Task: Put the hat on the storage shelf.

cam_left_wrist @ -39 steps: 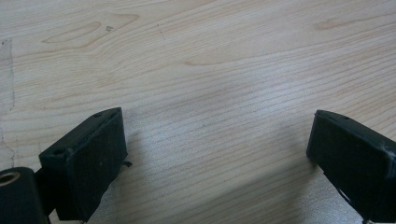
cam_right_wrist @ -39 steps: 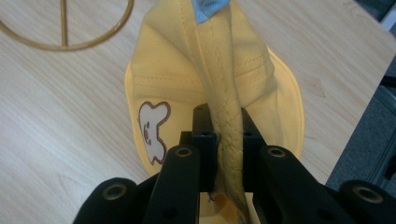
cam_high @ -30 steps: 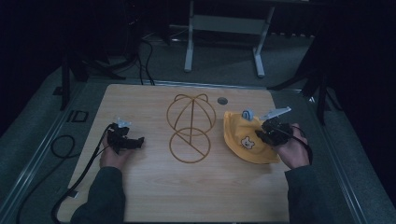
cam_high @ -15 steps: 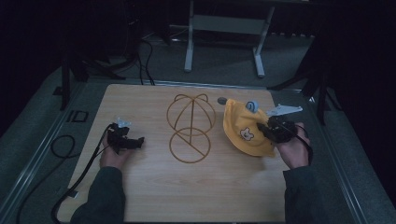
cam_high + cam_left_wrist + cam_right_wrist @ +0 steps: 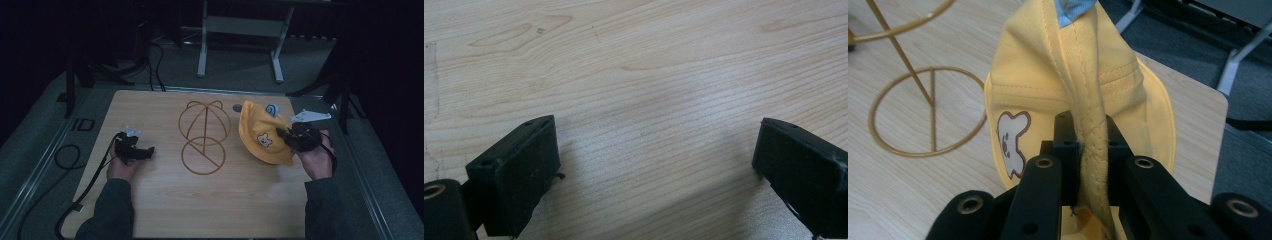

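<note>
A yellow cap (image 5: 262, 134) with a small bear patch hangs lifted off the table at the right. My right gripper (image 5: 290, 136) is shut on its brim. In the right gripper view the jaws pinch a quilted fold of the cap (image 5: 1088, 95). A gold wire hat stand (image 5: 204, 134) with a round base stands in the middle of the table, and its ring base (image 5: 928, 112) lies left of the cap. My left gripper (image 5: 144, 151) rests low over the table at the left, open, with bare wood (image 5: 654, 100) between its jaws.
A small dark round disc (image 5: 237, 107) lies on the table behind the cap. Cables (image 5: 75, 165) trail off the table's left side. A grey metal frame (image 5: 240, 25) stands on the floor beyond the far edge.
The right gripper has raised the cap from lying flat on the table and carried it slightly left toward the stand. The left gripper has stayed still.
</note>
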### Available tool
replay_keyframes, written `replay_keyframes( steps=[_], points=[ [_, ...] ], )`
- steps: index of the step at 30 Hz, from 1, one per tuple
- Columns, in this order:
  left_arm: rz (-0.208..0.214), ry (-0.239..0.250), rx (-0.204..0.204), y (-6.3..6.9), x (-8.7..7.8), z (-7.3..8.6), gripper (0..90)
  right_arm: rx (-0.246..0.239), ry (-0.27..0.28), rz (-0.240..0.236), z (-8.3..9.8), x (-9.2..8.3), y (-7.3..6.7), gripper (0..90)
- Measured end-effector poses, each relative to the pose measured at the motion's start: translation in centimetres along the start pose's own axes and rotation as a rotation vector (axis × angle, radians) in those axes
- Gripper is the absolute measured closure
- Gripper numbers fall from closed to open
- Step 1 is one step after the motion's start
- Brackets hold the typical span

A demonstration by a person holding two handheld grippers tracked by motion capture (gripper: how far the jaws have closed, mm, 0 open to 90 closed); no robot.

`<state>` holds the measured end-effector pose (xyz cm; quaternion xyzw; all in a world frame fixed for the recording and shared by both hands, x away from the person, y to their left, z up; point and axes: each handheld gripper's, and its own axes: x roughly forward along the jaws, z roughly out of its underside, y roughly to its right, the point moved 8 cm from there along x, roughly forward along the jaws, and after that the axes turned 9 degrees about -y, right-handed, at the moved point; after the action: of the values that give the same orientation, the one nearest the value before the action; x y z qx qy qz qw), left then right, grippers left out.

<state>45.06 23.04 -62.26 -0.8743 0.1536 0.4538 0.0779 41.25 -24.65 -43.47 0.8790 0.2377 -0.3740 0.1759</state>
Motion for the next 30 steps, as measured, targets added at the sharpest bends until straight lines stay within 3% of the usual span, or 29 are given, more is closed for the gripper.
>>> replay_keyframes(
  steps=[30],
  points=[
    [0.000,-0.001,0.001,0.0,0.0,0.0,4.9,-0.014,0.124,-0.042,-1.6,-1.9,-0.1,83.4]
  ],
)
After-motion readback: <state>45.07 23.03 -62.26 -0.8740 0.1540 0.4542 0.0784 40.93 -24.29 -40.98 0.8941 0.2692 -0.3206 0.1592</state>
